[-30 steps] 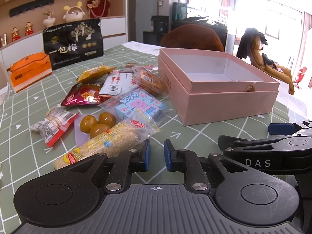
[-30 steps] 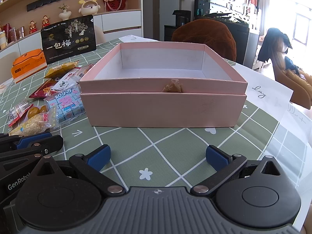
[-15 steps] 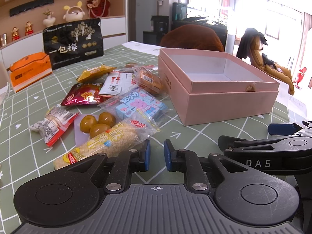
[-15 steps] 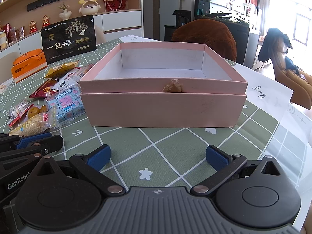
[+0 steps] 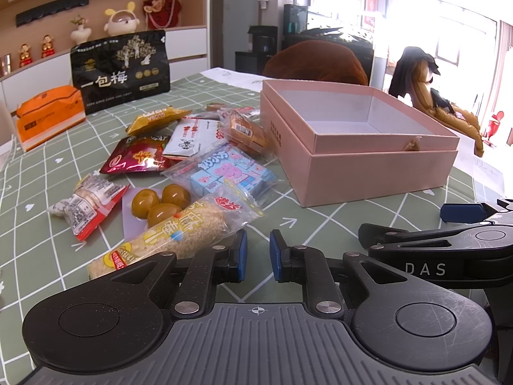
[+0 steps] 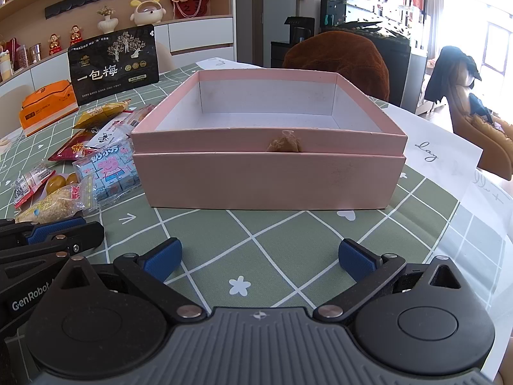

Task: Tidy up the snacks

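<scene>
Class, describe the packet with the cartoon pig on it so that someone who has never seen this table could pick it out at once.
Find the open pink box on the green checked tablecloth. The snack pile lies to its left, and the clear packet of pale blue cubes almost touches the box. Only it shows a pink cartoon pig.

On the table (image 6: 288, 243) the open box (image 6: 269, 173) sits at twelve o'clock. The snack packets (image 6: 105, 166) lie heaped just beside it at nine o'clock. Behind them, at eleven, stands a large pouch (image 6: 115, 64).
</scene>
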Available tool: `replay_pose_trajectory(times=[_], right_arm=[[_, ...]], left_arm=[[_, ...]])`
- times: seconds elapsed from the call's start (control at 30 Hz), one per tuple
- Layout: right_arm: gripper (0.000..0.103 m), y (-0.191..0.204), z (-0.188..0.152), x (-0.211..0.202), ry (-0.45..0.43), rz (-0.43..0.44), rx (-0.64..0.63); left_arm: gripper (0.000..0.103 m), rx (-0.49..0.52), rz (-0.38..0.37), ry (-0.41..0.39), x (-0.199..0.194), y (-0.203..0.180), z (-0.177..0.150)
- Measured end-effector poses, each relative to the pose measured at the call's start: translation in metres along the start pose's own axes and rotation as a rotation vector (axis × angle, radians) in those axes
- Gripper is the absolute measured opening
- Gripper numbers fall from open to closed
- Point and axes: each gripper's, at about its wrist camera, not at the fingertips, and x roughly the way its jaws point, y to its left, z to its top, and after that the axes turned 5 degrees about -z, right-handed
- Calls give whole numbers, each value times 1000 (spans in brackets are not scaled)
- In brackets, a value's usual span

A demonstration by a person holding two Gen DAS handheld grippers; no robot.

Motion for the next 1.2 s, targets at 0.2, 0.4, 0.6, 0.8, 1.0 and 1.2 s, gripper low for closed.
replay_pose_trajectory(times=[0.2,0.4,0.6,0.8,1.0,1.2], right_arm=[[103,0,0,0,0,0,0],[103,-1,0,-1,0,1,0],[103,-1,-1,0,0,1,0],[103,-2,-1,0,0,1,0],[103,-3,6,0,50,29,-28],[103,-2,18,-1,160,67,-75]], left_arm=[[19,-1,-1,0,0,0,0],[19,-1,-1,0,0,0,0],[19,-1,-1,0,0,0,0],[19,0,0,0,1,0,-1],[19,51,-13,22,-4,-1,-2],[19,-8,-123,146,-16,12,15]])
